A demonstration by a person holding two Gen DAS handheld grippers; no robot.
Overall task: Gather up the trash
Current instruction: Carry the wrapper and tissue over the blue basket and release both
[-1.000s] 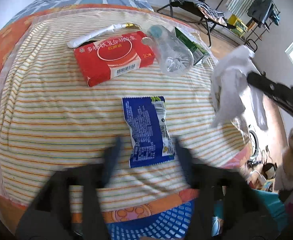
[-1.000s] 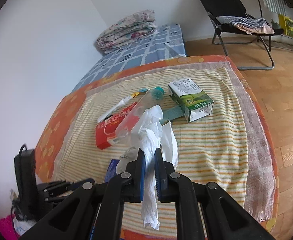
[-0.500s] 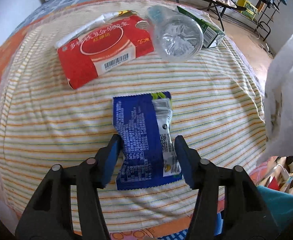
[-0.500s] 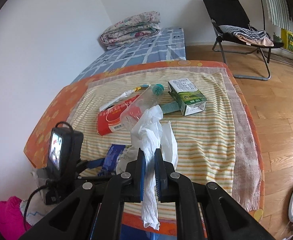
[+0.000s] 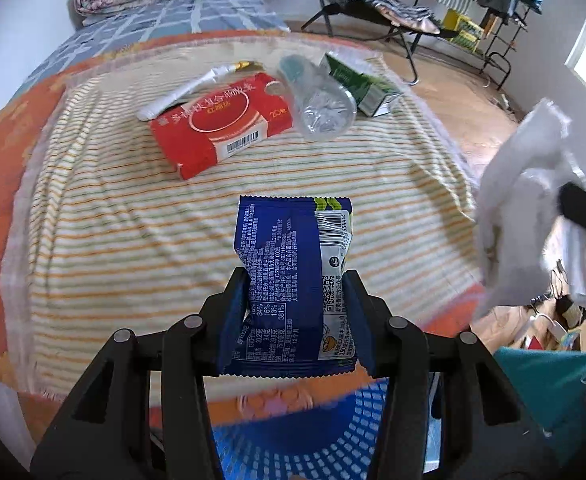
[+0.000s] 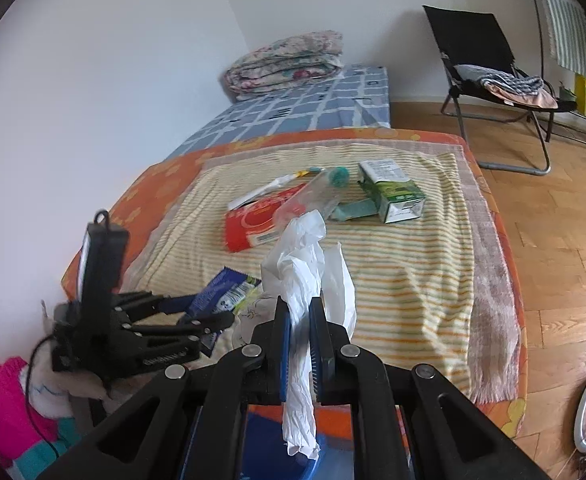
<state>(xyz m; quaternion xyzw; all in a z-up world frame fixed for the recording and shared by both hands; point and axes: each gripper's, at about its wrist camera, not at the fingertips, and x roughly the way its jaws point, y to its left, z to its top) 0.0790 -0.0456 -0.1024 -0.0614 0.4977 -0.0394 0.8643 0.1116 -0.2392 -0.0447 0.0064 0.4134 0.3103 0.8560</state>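
My left gripper (image 5: pixel 295 300) is shut on a blue snack wrapper (image 5: pixel 293 276) and holds it lifted above the near edge of the striped towel (image 5: pixel 133 216). The wrapper also shows in the right wrist view (image 6: pixel 223 292), held by the left gripper (image 6: pixel 205 312). My right gripper (image 6: pixel 300 320) is shut on a crumpled white tissue (image 6: pixel 305 276), which also shows at the right of the left wrist view (image 5: pixel 521 216). On the towel lie a red tissue box (image 5: pixel 221 124), a clear plastic bottle (image 5: pixel 321 104), a green carton (image 5: pixel 363 86) and a white tube (image 5: pixel 189 90).
A blue mesh basket (image 5: pixel 305 436) sits below both grippers at the bed's near edge. The bed has an orange cover (image 6: pixel 141 192). A folded quilt (image 6: pixel 285 60) lies far back. A black folding chair (image 6: pixel 489 80) stands on the wooden floor to the right.
My left gripper moved forward around the blue wrapper, closed on it and lifted it off the towel. The right gripper pulled back with the tissue still held.
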